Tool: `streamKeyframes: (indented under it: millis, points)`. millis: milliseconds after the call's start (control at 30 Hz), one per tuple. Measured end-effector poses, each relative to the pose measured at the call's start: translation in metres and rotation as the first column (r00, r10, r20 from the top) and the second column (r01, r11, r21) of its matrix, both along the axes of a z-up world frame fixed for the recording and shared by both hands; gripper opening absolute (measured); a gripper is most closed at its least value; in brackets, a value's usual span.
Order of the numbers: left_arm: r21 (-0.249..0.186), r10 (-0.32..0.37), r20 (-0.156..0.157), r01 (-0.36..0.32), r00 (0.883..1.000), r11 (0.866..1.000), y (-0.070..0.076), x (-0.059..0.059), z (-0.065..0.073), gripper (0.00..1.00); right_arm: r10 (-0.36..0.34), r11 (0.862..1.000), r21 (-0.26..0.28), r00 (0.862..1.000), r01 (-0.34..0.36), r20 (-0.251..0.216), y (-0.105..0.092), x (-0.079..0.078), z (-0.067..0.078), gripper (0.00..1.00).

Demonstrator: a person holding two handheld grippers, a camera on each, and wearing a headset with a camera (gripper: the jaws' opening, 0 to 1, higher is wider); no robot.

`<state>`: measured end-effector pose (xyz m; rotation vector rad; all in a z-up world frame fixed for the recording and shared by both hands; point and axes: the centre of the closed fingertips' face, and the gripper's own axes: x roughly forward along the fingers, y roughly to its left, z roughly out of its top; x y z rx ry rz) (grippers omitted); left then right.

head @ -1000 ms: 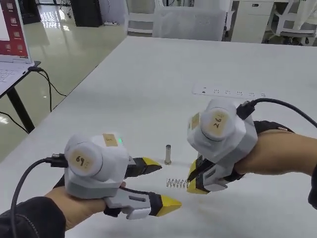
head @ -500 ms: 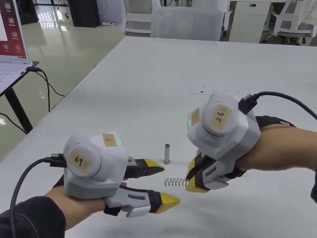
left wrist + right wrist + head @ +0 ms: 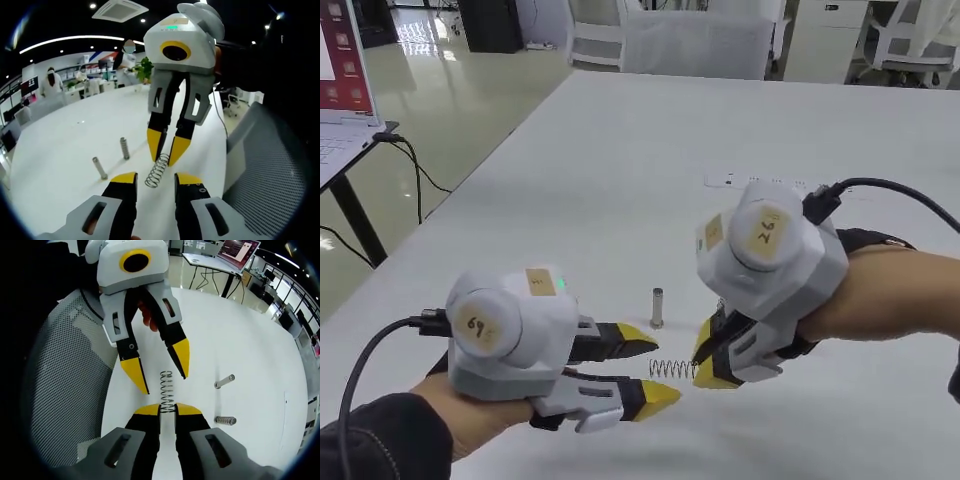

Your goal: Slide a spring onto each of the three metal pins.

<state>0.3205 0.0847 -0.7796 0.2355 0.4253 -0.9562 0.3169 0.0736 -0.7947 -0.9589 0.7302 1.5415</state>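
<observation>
Metal spring (image 3: 672,368), pinched at one end by the right gripper (image 3: 705,373), points its free end into the left gripper (image 3: 660,368) (jaws spread).

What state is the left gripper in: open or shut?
Open: the left gripper has its jaws apart, with the spring between them.

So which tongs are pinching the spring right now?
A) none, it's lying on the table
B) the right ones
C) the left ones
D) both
B: the right tongs are shut on one end of the spring, while the left tongs stand open by its free end.
</observation>
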Motion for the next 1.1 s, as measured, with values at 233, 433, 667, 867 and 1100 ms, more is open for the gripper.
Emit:
streamKeyframes:
  millis: [233,433,667,867,1100]
  points:
    - [0.001,-0.008,-0.001,0.008,1.0,1.0,-0.001,-0.0011,-0.0003,0.17,0.011,1.0,0.005,1.0,-0.011,0.003,0.001,-0.0008,0.0021,0.07]
    - [0.003,-0.016,0.002,0.016,1.0,1.0,-0.0016,-0.0013,-0.0001,0.13,0.023,1.0,0.002,1.0,-0.023,0.003,0.0012,-0.0018,0.0031,0.07]
    - [0.008,-0.025,0.006,0.025,1.0,1.0,-0.0026,-0.002,-0.0003,0.09,0.04,0.999,0.0,0.999,-0.04,0.005,0.0006,-0.0042,0.0037,0.07]
    - [0.014,-0.031,0.01,0.031,0.999,0.999,-0.003,-0.0027,-0.0007,0.06,0.051,0.999,0.0,0.999,-0.051,0.01,-0.0001,-0.0048,0.0044,0.07]
    - [0.019,-0.039,0.012,0.039,0.999,0.999,-0.0034,-0.0039,-0.0009,0.04,0.058,0.998,0.003,0.998,-0.058,0.014,0.0,-0.0042,0.0043,0.08]
